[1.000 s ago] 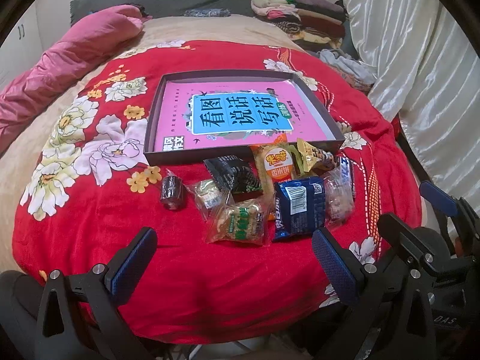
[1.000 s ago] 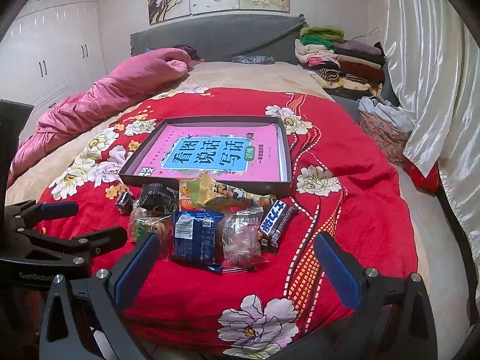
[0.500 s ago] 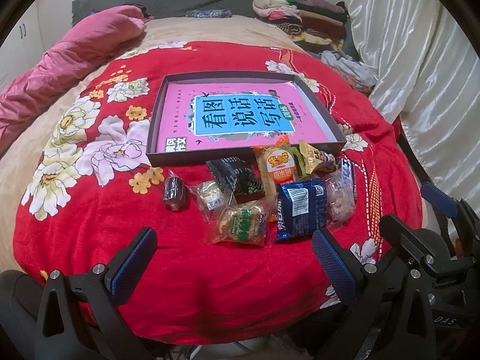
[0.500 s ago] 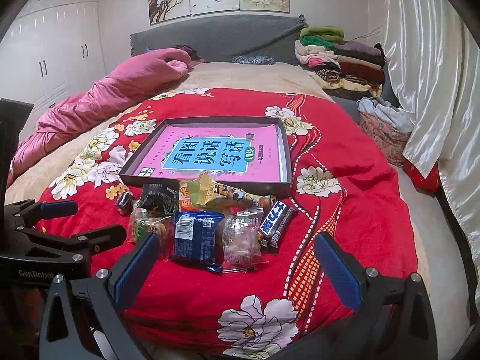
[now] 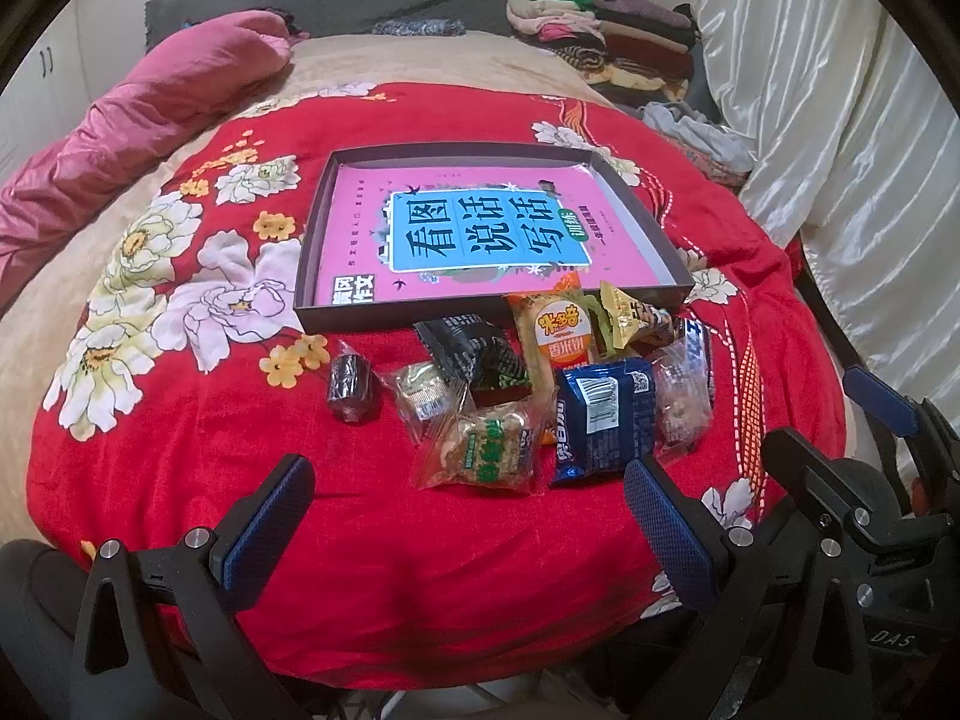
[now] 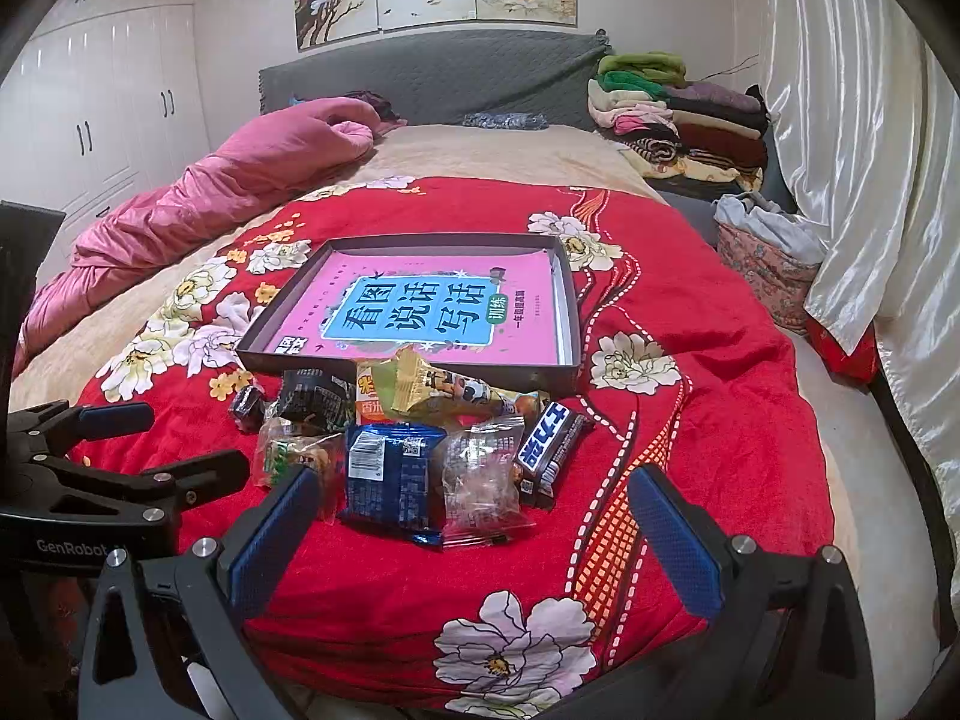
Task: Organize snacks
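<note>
From the left wrist view, the left gripper (image 5: 468, 516) hangs over the near edge of the red blanket (image 5: 180, 450), its blue-padded fingers spread wide with nothing between them. Ahead of it the snack pile (image 5: 540, 396) lies just in front of the dark tray (image 5: 312, 276), which holds a pink book (image 5: 480, 228). A small dark candy (image 5: 350, 387) sits apart, left of the pile.

From the right wrist view, the right gripper (image 6: 474, 540) also stands wide apart and empty, near the front of the same pile. A blue packet (image 6: 393, 483) and a clear packet (image 6: 483, 489) lie nearest it, in front of the tray (image 6: 564, 300), with a black bar (image 6: 555, 438) at the pile's right.
</note>
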The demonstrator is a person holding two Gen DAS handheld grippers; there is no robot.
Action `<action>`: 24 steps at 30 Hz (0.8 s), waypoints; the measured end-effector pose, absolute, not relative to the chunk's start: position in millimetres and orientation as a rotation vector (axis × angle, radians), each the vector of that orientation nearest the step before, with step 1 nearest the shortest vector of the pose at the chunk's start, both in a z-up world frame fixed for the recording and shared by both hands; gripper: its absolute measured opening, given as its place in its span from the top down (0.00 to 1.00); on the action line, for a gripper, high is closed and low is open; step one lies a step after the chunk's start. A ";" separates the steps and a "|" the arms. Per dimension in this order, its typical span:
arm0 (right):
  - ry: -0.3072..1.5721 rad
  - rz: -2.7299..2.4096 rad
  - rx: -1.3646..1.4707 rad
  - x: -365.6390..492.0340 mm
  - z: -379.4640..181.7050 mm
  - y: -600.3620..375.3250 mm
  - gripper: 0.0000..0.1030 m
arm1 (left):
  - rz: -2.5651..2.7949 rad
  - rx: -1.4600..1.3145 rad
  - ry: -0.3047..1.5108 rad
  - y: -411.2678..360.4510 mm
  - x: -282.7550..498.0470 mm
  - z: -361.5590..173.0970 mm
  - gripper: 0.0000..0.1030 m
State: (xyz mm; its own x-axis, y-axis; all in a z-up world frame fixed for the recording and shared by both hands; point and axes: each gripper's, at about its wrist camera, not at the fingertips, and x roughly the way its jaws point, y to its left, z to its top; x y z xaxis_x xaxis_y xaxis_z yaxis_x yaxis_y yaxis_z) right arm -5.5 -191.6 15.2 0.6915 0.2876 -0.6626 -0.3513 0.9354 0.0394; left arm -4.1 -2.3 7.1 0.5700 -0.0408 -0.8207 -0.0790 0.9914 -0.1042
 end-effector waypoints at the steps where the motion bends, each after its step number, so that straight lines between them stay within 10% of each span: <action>1: 0.724 0.357 -0.093 -5.1 15.1 -191.6 0.00 | 0.023 -0.135 0.965 -1.9 -4.0 7.0 0.00; 24: 0.841 0.299 -0.088 16.4 -4.0 -190.5 0.00 | 0.042 -0.277 1.086 27.5 7.1 -28.8 0.00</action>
